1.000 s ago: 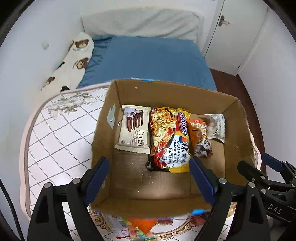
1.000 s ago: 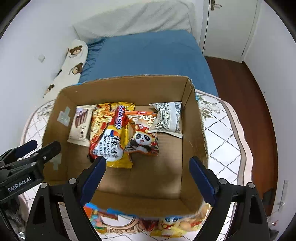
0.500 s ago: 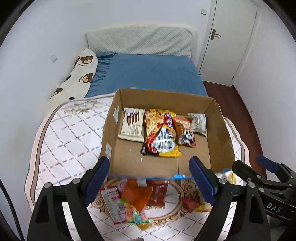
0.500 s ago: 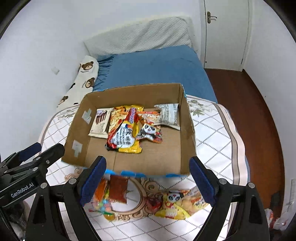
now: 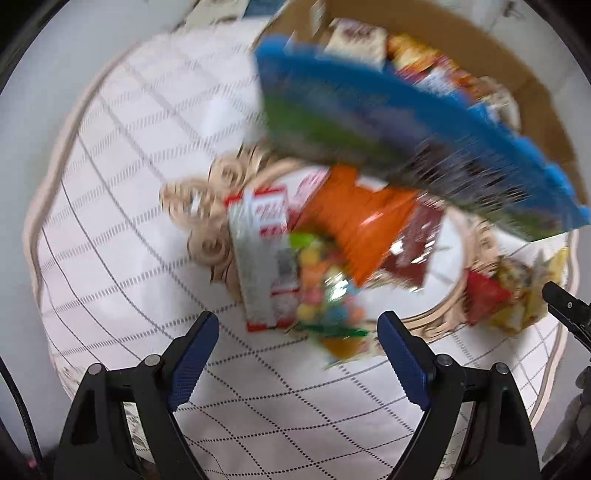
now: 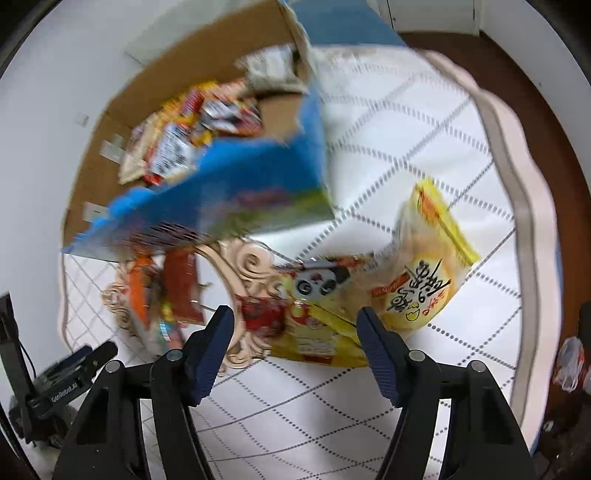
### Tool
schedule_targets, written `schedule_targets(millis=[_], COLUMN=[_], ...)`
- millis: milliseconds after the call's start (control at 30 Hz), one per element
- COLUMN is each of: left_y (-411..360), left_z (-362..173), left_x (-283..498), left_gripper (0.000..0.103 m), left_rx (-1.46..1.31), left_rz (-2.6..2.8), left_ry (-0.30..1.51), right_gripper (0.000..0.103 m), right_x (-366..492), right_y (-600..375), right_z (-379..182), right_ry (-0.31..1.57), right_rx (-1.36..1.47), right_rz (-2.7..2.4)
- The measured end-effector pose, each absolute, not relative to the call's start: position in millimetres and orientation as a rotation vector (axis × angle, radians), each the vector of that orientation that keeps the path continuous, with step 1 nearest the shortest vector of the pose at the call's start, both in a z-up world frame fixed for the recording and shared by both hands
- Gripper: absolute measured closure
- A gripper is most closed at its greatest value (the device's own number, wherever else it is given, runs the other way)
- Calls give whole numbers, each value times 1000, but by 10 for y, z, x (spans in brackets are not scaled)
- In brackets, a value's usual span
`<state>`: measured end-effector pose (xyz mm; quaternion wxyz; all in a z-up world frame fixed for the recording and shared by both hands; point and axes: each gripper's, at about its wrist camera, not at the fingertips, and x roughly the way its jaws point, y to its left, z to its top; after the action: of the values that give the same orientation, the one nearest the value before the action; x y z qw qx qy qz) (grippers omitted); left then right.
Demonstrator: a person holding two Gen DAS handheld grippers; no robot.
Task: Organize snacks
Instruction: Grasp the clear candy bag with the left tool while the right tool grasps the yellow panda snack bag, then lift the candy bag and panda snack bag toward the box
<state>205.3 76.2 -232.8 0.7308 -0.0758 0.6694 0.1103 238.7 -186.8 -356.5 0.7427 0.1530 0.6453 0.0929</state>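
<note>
A home bedroom: quilted mattress point(image 6: 388, 155), blue bedsheet point(image 6: 343, 22), wooden floor point(image 6: 546, 92), white door point(image 6: 436, 14).

We are seeing white quilted mat point(image 6: 424, 140) with grey diamond grid and beige scalloped border, lying near. Beige scroll ornament point(image 5: 207, 206) is showing at its middle. Dark brown wood floor point(image 6: 554, 110) is running along right. White door point(image 6: 432, 14) is standing far right. Blue bed cover point(image 6: 347, 26) is showing far. Both views are blurring.

Box point(image 6: 207, 122): on the mat point(image 6: 406, 147), several snack packs inside.
Loose snacks point(image 5: 332, 258): on the mat, before the box's near wall.
Egg-print pack point(image 6: 428, 273): right of the panda pack point(image 6: 321, 284).
</note>
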Motion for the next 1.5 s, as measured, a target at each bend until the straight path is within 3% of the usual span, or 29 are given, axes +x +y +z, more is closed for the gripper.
schedule_targets(millis=[467,533,600,633,767,933,1233,1500], left_y=[601,564,533,512,500,472,485,493], left_z=[-3301,-3303,-3270,-3244,-3145,-3090,-3500,-3586], left_x=[2425,2434,2413,2390,2235,1814,1245,1210], left_gripper=[16,27,44,55,56,56,54,54], left_rx=[-161,-134,-130,-130,-120,-104,-93,-118], left_rz=[205,217,207,195,178,121,33,30], left_ry=[1657,1631,1613,1608,1610,1652,1816,1793], right_gripper=[31,31,32,37,49,51,51,41], right_x=[2494,2515,2507,2486,2329,1941,1332,1474], right_y=[-1631,-1639,-1652,-1660,-1686,-1716,-1499,-1546], right_z=[-4114,-4215,-4288,-4296,-4278,-4201,-4438,-4445], right_ry=[1494,1513,1525,1520,1511,1527,1615,1647], right_rx=[234,229,235,244,241,253,151,168], right_rz=[119,106,99,101,115,147,188,165])
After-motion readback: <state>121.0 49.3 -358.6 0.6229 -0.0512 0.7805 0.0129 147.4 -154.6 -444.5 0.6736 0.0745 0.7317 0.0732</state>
